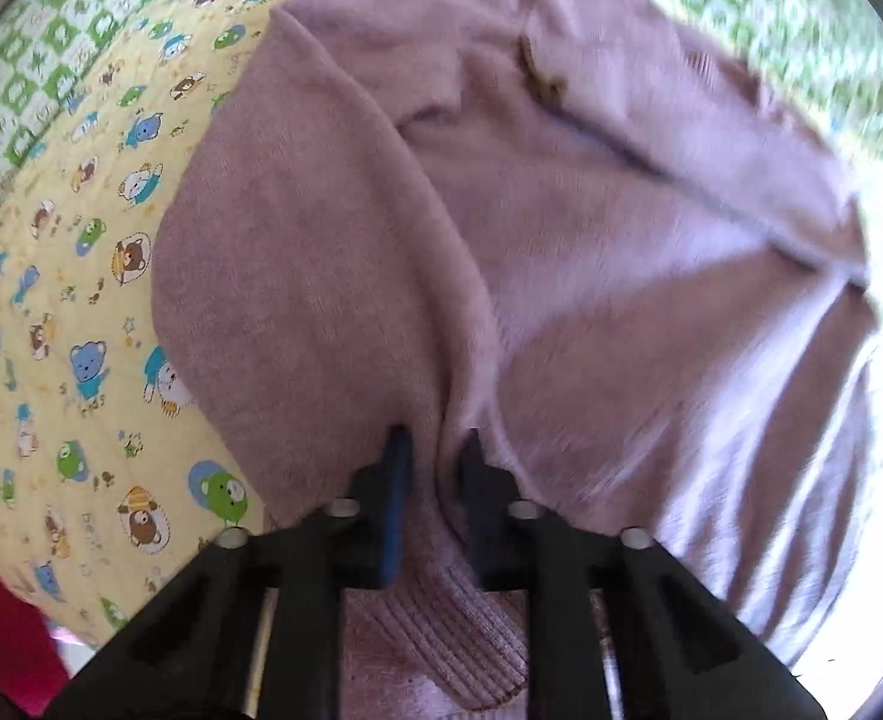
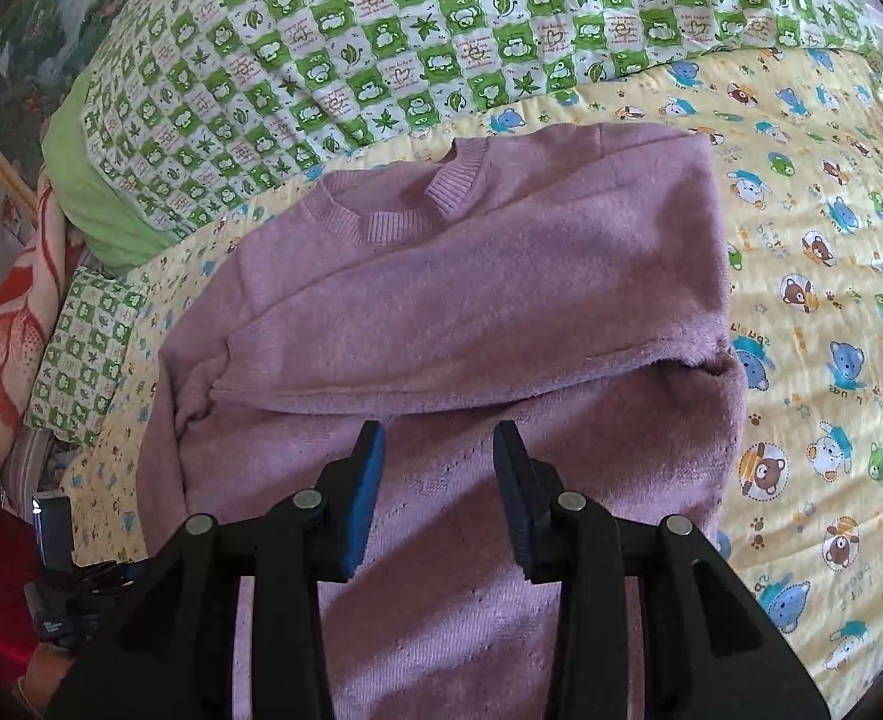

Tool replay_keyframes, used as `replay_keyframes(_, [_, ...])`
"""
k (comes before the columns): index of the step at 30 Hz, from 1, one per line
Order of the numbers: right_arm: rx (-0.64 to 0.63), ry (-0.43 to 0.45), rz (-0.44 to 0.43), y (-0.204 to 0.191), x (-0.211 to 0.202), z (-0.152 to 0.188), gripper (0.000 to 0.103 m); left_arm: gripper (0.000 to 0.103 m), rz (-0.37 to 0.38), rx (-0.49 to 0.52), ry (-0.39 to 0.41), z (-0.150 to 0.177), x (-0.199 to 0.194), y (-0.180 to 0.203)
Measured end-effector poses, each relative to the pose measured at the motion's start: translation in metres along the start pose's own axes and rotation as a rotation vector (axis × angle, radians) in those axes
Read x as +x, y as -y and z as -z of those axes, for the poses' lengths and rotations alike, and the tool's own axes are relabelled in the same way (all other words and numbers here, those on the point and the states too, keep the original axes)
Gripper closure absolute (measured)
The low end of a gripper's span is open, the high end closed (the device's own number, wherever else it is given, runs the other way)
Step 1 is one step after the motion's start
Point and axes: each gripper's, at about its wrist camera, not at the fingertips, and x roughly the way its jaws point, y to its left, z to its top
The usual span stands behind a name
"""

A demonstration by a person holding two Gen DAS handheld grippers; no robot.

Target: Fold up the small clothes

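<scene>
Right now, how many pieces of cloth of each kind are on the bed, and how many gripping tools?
Pink sweater: 1
Yellow bear quilt: 1
Green checked quilt: 1
Grippers: 2, the left gripper pinching the sweater, the right gripper open above it
Total: 5

pink knitted sweater (image 2: 471,300): fuzzy matt wool-like cloth, ribbed collar at 12 o'clock
yellow bear-print quilt (image 2: 813,300): smooth stitched cotton-like cloth
gripper pads (image 2: 366,498): blue, matt
</scene>
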Motion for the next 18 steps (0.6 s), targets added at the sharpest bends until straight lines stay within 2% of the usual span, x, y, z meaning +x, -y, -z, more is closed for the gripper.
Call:
replay_keyframes(2, [0.003,0.003,0.003,0.003,-0.003,0.002,0.064,0.1,0.085,-0.03,0.043,-0.013,-0.018,-0.007])
replay_keyframes(5, [0.022,0.01,0.013,0.011,-0.008,0.005,0.064,0.1,0.17,-0.005,0.143,-0.042,-0.056,0.009])
replay_keyframes(7, [0.04,0.014,0.017,0.018,-0.009,0.006,0.064,0.1,0.223,0.03,0.181,-0.07,-0.072,0.028])
replay_keyframes(9, [0.061,0.017,0.022,0.025,-0.011,0.007,0.064,0.099,0.238,0.084,0.215,-0.097,-0.082,0.055])
replay_keyframes(10, [0.069,0.018,0.022,0.027,-0.011,0.007,0.064,0.099,0.215,0.115,0.22,-0.106,-0.085,0.066])
replay_keyframes(12, [0.077,0.014,0.007,0.031,-0.014,0.006,0.064,0.097,0.195,0.137,0.19,-0.112,-0.083,0.075])
replay_keyframes(14, [0.076,0.016,-0.012,0.032,-0.018,0.007,0.064,0.08,0.14,0.134,0.121,-0.11,-0.071,0.074])
replay_keyframes(15, [0.069,0.018,-0.018,0.032,-0.02,0.008,0.064,0.058,0.101,0.13,0.096,-0.113,-0.058,0.073])
replay_keyframes(16, [0.06,0.016,-0.018,0.032,-0.02,0.009,0.064,0.044,0.049,0.129,0.069,-0.107,-0.05,0.07])
replay_keyframes(18, [0.053,0.01,-0.018,0.032,-0.019,0.011,0.064,0.038,-0.025,0.118,0.025,-0.093,-0.035,0.063])
